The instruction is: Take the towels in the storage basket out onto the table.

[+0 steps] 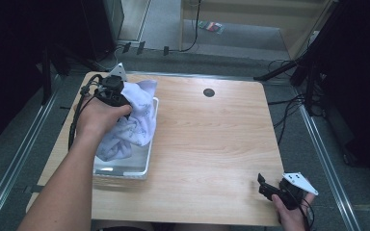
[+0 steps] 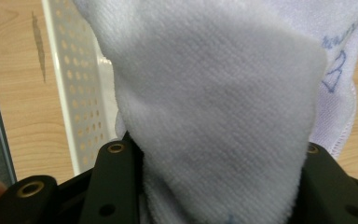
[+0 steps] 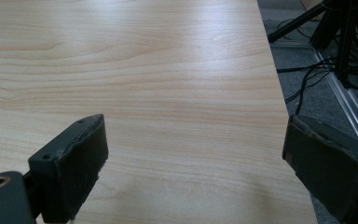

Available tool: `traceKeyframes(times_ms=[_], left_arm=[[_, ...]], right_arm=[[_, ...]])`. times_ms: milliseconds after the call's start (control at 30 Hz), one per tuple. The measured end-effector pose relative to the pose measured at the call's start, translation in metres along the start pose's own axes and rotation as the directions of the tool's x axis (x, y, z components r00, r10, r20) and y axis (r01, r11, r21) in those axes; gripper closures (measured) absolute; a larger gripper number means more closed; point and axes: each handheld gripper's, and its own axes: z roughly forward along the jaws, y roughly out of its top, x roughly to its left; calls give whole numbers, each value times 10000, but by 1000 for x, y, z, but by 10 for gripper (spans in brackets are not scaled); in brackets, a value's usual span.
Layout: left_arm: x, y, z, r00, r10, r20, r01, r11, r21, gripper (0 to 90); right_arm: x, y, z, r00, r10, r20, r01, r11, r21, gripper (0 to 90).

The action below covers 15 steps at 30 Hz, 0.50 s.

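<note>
Up on the wooden worktop (image 1: 212,144), the left hand-held gripper (image 1: 117,96) pinches a pale towel (image 1: 135,120) over a white basket (image 1: 147,166); the right hand-held gripper (image 1: 266,186) is spread wide by grey floor (image 1: 318,159).

Pale lilac towel (image 1: 136,122) (blue line drawings); white perforated basket (image 1: 150,153); light wood-grain table (image 1: 212,144); black jaws.

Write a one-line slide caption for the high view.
Left tongs grip a pale printed cloth over a white basket; right tongs rest open.
</note>
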Motion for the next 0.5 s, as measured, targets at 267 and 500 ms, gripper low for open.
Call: traceKeyframes(times_ms=[267,500], left_arm=[[-35,8,-6,9983,469,348,-469,9989,-1,548],[-66,12,-1,9967,757,304,-760,9971,69,547]], right_arm=[[0,0,0,10000,61,-9,-61,10000,-16,66],[-1,0,0,9999,93,-43,-93,10000,-28,66]])
